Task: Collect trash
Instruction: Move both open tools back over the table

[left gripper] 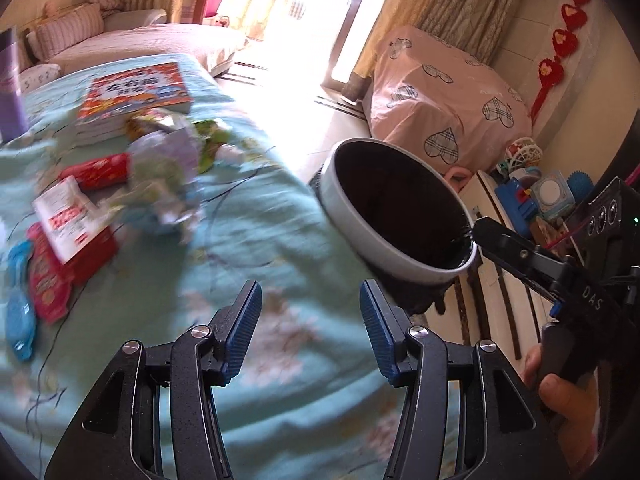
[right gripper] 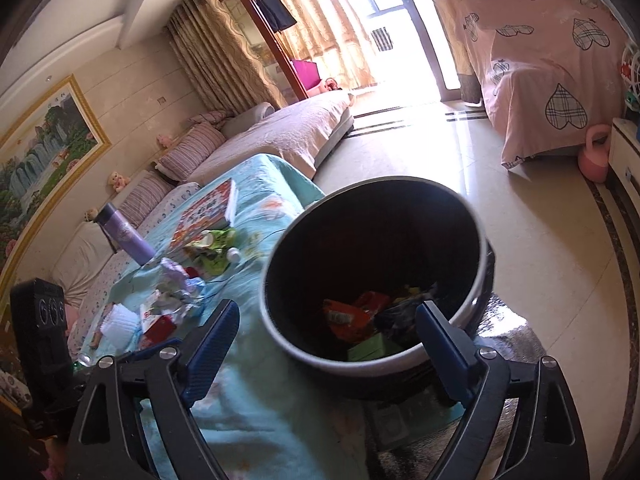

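Left wrist view: left gripper (left gripper: 310, 328) spread, empty, above the teal-covered counter (left gripper: 260, 240). Wrapper pile (left gripper: 160, 168) at 10 o'clock; trash bin (left gripper: 400, 208) at 2 o'clock. Right gripper body reads "DAS".

Right wrist view: right gripper (right gripper: 328, 344) spread, empty, over the bin, which holds wrappers (right gripper: 352, 320). Step judged: between pickups; next, reach the pile. Package print unreadable.
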Demonstrator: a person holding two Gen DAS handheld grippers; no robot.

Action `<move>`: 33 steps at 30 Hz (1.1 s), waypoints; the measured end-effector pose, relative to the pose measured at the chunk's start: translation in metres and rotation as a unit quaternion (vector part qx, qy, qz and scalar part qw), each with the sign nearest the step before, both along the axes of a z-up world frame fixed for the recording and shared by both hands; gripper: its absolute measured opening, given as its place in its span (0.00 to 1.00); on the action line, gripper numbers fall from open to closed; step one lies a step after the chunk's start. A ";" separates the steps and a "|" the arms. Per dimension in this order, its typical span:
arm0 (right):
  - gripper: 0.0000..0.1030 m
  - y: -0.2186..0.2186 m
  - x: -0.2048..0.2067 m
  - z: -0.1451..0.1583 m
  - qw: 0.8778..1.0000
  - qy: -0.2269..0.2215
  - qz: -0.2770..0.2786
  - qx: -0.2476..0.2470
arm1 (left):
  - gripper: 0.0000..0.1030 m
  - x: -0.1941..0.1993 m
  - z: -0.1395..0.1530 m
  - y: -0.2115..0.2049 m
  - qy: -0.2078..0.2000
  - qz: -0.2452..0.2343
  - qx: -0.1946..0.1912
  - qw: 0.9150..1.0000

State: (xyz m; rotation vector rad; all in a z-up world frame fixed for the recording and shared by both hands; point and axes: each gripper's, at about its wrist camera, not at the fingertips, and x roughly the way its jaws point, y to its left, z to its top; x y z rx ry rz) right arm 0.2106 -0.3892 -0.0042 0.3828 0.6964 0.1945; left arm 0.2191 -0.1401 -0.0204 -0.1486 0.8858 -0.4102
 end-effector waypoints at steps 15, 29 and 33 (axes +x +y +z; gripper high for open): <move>0.95 0.107 -0.018 -0.021 0.995 0.023 0.098 -0.018 | 0.50 -0.050 -0.020 0.116 0.010 0.109 0.001 0.994; 0.95 0.152 -0.001 -0.024 0.991 -0.007 0.131 -0.027 | 0.50 -0.039 -0.030 0.171 0.030 0.173 0.013 0.984; 0.95 0.160 0.020 -0.028 0.990 0.008 0.140 -0.018 | 0.51 -0.026 -0.035 0.176 0.038 0.175 0.024 0.984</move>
